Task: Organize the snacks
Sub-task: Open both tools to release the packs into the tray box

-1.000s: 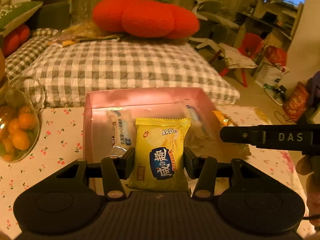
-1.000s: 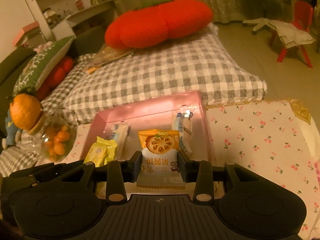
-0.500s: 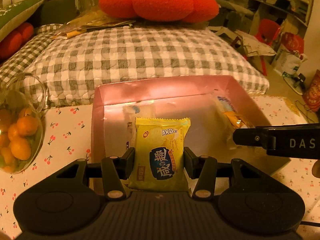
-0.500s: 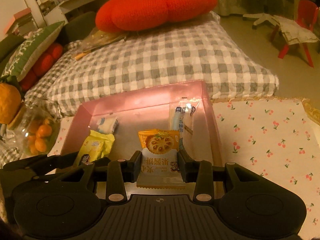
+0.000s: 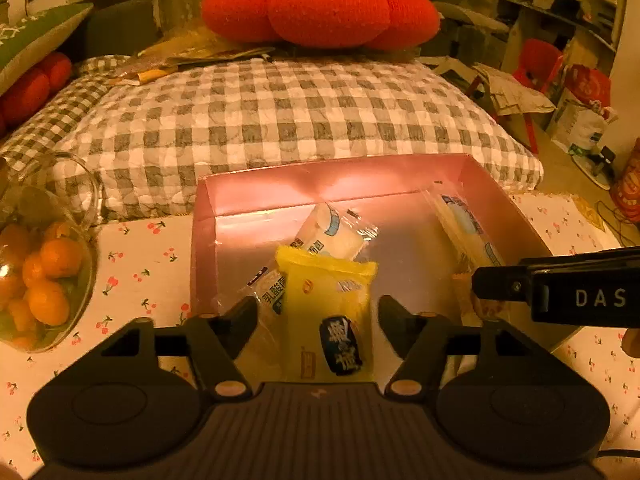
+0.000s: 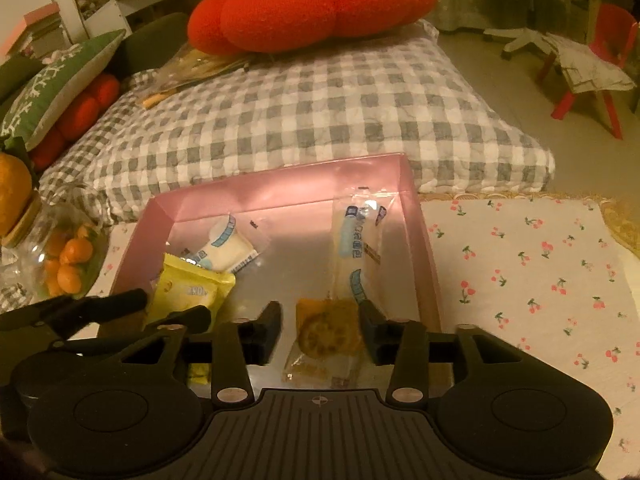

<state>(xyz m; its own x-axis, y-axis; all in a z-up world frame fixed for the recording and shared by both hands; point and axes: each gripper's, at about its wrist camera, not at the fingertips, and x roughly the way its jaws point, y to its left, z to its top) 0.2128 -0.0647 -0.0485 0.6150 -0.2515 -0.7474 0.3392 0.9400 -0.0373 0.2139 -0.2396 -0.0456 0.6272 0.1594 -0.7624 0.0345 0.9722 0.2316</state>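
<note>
A pink box (image 5: 332, 178) (image 6: 280, 184) stands on the flowered tablecloth. My left gripper (image 5: 318, 312) is open over its front left; the yellow snack pack (image 5: 330, 316) (image 6: 188, 286) lies loose between the fingers, on a white wrapped snack (image 5: 328, 234) (image 6: 226, 246). My right gripper (image 6: 320, 326) is open over the box's front right; the orange biscuit pack (image 6: 324, 338) lies loose below it. A long wrapped stick snack (image 6: 356, 248) (image 5: 466, 228) lies along the right wall. The right gripper (image 5: 560, 290) shows from the side in the left view.
A glass jar of small oranges (image 5: 36, 276) (image 6: 66, 256) stands left of the box. A checked cushion (image 5: 280, 120) with a red plush (image 5: 320, 4) lies behind. Flowered cloth (image 6: 528, 272) spreads right of the box.
Both grippers have opened and let go of their packs. The yellow pack and the orange biscuit pack have dropped into the pink box.
</note>
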